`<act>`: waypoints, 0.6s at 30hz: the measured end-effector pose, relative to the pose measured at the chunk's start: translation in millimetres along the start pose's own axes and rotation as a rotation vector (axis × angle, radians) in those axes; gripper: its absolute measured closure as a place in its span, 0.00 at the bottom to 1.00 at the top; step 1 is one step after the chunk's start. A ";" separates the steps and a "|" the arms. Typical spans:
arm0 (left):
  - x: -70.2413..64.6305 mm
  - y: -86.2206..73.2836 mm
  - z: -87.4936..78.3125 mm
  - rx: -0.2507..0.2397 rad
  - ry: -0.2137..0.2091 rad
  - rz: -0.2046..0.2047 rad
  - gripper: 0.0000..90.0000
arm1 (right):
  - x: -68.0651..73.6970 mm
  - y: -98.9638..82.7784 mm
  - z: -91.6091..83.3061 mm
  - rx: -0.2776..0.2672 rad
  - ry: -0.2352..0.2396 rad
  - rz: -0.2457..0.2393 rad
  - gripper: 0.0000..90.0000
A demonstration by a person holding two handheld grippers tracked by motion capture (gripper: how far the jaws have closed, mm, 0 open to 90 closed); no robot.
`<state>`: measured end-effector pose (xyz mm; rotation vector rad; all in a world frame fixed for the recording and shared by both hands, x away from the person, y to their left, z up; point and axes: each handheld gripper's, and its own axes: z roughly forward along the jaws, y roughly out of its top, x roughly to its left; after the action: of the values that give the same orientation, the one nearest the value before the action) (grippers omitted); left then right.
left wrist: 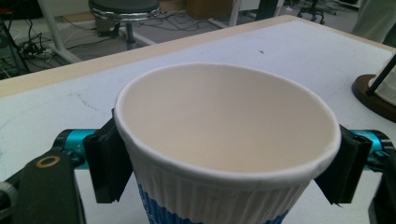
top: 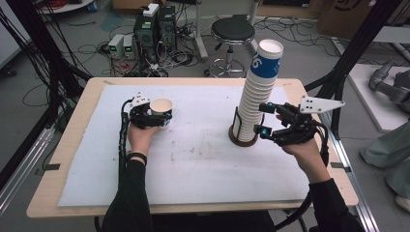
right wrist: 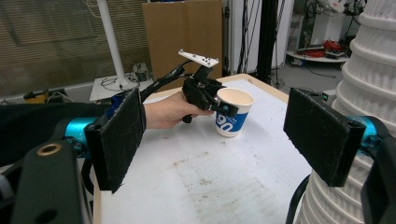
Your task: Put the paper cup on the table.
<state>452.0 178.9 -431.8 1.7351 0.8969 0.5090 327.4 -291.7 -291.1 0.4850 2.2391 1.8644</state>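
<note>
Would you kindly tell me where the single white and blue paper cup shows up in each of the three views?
High view: the single white and blue paper cup stands left of centre on the white mat, at the left gripper.
Left gripper view: it fills the centre, between the black fingers.
Right gripper view: upper middle.
Shared landmark: the tall stack of white ribbed cups, whose round brown base sits at the right edge.

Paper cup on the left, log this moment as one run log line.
paper cup: upright on white mat | left gripper: jaws astride cup | right gripper: open beside cup stack
</note>
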 end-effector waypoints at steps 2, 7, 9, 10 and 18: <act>-0.1 0.4 -1.6 0.015 0.003 -0.006 0.21 | 0.3 0.2 -0.8 -0.005 -0.003 0.001 0.23; 0.6 0.8 -5.0 0.039 0.008 -0.015 0.19 | 1.2 0.3 -0.1 -0.003 0.000 -0.003 0.23; -0.1 0.7 -6.1 0.058 0.006 -0.018 0.19 | 1.5 0.3 0.3 -0.002 0.000 -0.003 0.23; -1.0 0.7 -6.6 0.075 0.009 -0.017 0.19 | 1.4 0.3 0.3 -0.001 0.003 -0.004 0.23; -6.0 -5.7 -13.6 0.122 0.066 -0.003 0.06 | 3.2 0.3 1.5 0.005 0.015 -0.001 0.23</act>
<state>436.7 183.4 -431.9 1.8358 0.9952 0.5214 325.0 -289.1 -290.9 0.4722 2.2531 1.8685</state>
